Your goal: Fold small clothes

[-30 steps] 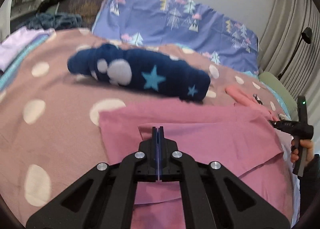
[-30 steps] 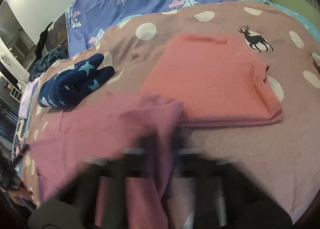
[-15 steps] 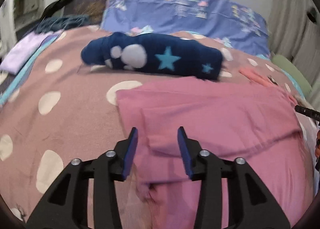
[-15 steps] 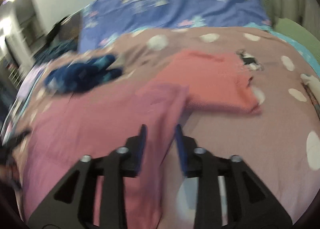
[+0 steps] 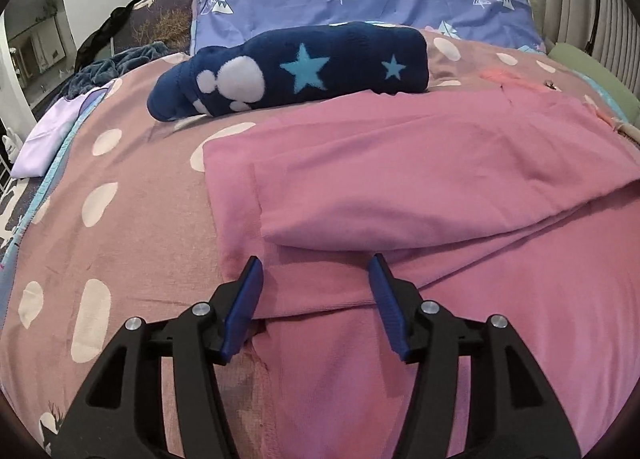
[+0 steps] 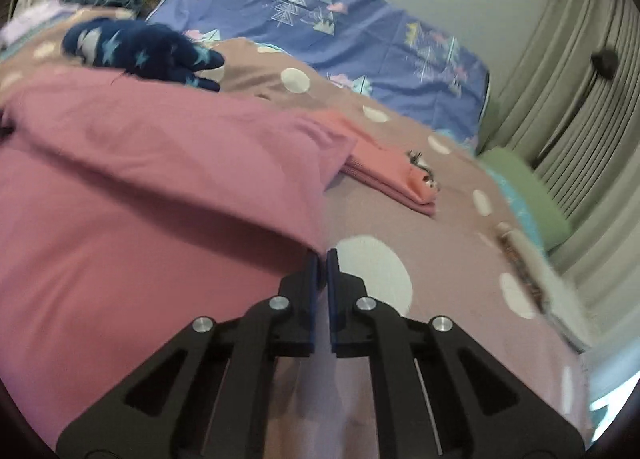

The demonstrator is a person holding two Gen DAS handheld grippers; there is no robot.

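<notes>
soft, even indoor light; left view sharp, right view motion-blurred, both with fisheye-bent, dark-vignetted edges.

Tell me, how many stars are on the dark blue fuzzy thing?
2 show in the left wrist view on the dark blue fleece: a big light-blue star mid-side and a small star toward its right end. The blurry right wrist view shows more.

The bed (image 5: pixel 120 219) is viewed low and close from both wrists, toward its head; the pink garment (image 5: pixel 420 179) is shared.
</notes>
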